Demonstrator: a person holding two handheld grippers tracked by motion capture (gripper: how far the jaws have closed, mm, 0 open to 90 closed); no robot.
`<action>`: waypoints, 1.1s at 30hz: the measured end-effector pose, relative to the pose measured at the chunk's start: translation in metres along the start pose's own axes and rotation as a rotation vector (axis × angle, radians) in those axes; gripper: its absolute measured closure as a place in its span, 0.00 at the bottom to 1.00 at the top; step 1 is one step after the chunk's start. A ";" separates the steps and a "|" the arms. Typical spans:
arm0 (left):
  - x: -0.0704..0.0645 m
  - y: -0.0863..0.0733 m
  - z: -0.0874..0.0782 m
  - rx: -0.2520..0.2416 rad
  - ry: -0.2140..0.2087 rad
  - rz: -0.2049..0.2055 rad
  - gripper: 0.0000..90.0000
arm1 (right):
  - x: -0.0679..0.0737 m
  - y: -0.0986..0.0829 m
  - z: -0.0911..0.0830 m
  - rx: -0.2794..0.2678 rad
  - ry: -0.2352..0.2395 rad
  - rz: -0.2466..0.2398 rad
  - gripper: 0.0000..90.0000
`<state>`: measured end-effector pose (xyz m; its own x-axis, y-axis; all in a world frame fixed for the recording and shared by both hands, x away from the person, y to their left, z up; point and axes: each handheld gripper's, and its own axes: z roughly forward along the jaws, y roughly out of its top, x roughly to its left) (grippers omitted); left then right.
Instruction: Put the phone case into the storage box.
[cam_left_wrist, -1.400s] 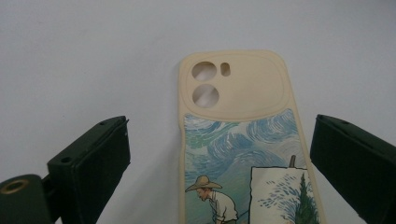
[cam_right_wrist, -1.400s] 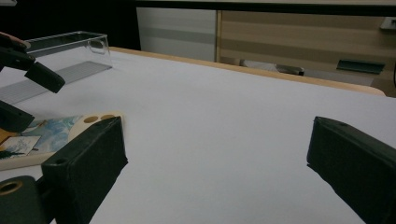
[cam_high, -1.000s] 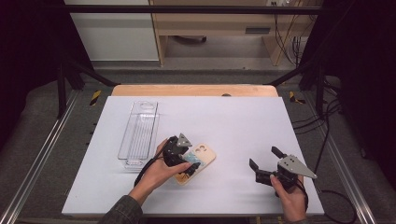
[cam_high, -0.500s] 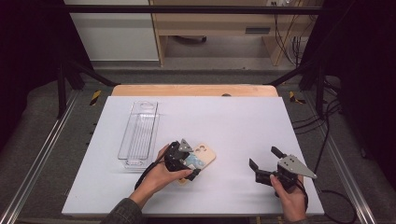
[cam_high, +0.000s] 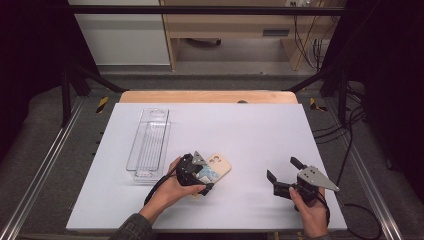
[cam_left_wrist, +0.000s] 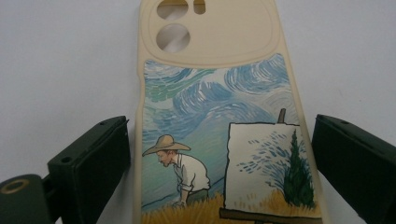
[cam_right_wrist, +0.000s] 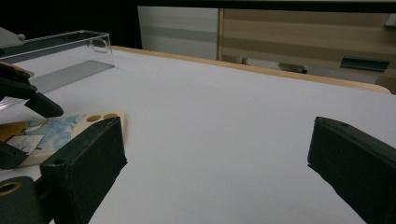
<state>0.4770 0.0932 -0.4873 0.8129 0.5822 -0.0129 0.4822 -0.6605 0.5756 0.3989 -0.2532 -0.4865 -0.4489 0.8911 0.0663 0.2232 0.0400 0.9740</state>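
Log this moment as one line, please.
left gripper: open, jaws either side of phone case, not clamped | right gripper: open, idle, holds nothing | clear tray: empty, left of case | case: flat on table

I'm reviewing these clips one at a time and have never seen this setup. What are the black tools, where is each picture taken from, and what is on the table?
A person sits at a white table and holds a hand-operated gripper in each hand; there is no robot arm. The high view looks down from above. The left gripper is over a phone case painted with a man in a straw hat at an easel. The left gripper view looks along that tool's own fingers, which stand open on either side of the phone case, not yet clamping it. The right gripper rests open, apart from everything. A clear plastic bin lies to the left.
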 end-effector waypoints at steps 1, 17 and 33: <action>0.000 0.000 0.000 0.000 0.000 0.001 0.05 | 0.000 0.000 0.000 0.001 0.000 0.000 0.04; -0.005 -0.003 -0.001 -0.015 0.026 0.011 0.11 | 0.000 0.000 0.000 0.001 -0.002 -0.003 0.04; -0.007 -0.001 -0.009 -0.064 0.058 0.033 0.13 | 0.001 0.000 0.000 0.003 -0.001 -0.001 0.04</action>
<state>0.4683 0.0939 -0.4806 0.8071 0.5881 0.0530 0.4321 -0.6494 0.6257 0.3989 -0.2526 -0.4868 -0.4483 0.8915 0.0650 0.2251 0.0422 0.9734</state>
